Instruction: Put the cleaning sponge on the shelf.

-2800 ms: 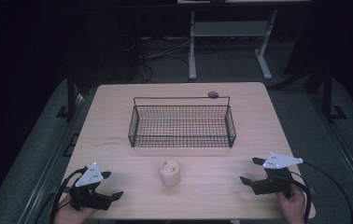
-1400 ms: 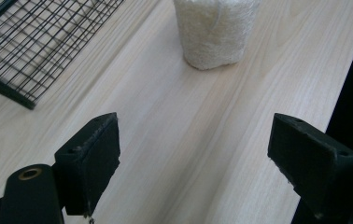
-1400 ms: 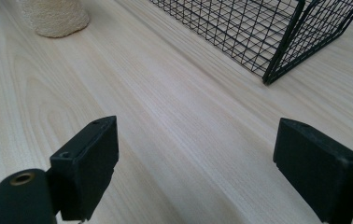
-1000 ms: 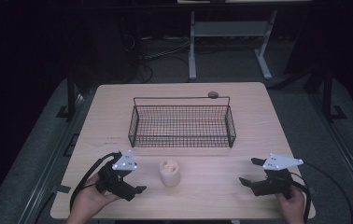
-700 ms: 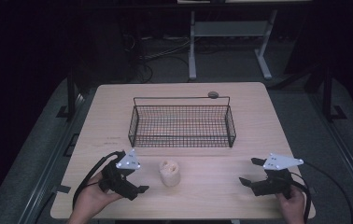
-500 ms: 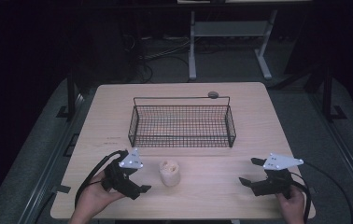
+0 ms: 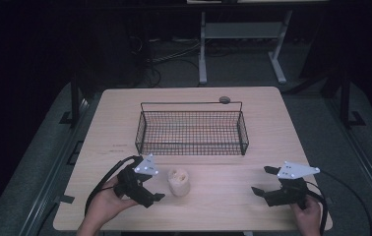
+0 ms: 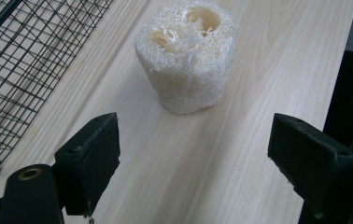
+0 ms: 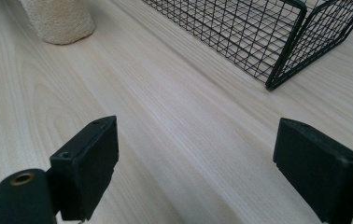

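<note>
The pale wooden table (image 7: 272, 147) sat in a dark room, with a black wire basket (image 7: 192, 129) at its middle. The left gripper (image 7: 150, 189) hovered near-left, jaws spread wide, just beside the cream cylindrical loofah sponge (image 7: 178, 182), not touching. The right gripper (image 7: 267, 183) rested near-right, jaws spread too, holding nothing.

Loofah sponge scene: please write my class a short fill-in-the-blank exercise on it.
1. The sponge stands on the ____.
2. The left tool has its jaws ____.
3. The wire basket holds ____.
4. The tool nearer the sponge is the ____ one; the right tool is farther off.

Missing words: table; open; nothing; left
</note>
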`<state>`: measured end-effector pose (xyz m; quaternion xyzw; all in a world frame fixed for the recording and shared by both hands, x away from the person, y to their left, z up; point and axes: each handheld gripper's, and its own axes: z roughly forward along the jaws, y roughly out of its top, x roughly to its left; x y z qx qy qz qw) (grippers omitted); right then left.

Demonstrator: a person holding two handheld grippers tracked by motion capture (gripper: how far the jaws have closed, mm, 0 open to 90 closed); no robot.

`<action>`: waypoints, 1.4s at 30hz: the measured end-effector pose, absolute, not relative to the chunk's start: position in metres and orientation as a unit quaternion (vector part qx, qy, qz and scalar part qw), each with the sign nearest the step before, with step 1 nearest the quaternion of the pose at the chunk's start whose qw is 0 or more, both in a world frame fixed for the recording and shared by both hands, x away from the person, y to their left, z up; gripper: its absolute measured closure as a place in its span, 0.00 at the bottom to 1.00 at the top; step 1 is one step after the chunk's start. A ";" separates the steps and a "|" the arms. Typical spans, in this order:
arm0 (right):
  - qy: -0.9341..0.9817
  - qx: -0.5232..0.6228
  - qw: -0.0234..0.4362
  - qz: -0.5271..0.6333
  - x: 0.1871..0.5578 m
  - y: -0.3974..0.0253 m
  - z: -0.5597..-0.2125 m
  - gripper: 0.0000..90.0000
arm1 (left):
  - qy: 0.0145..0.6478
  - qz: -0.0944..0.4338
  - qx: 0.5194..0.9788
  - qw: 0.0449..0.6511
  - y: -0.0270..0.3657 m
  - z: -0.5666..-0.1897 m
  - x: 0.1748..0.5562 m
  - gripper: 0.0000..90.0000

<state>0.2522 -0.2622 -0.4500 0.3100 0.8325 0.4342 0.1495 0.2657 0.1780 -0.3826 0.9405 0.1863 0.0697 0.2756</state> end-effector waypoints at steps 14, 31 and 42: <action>0.833 0.308 0.149 0.435 0.252 -0.261 -0.450 0.15 | 0.180 0.062 0.944 0.271 0.167 -0.384 0.274 0.18; 0.833 0.308 0.149 0.435 0.252 -0.260 -0.450 0.15 | 0.177 0.054 0.946 0.267 0.157 -0.388 0.281 0.18; 0.833 0.306 0.148 0.436 0.252 -0.259 -0.450 0.15 | 0.173 0.049 0.948 0.264 0.149 -0.390 0.286 0.18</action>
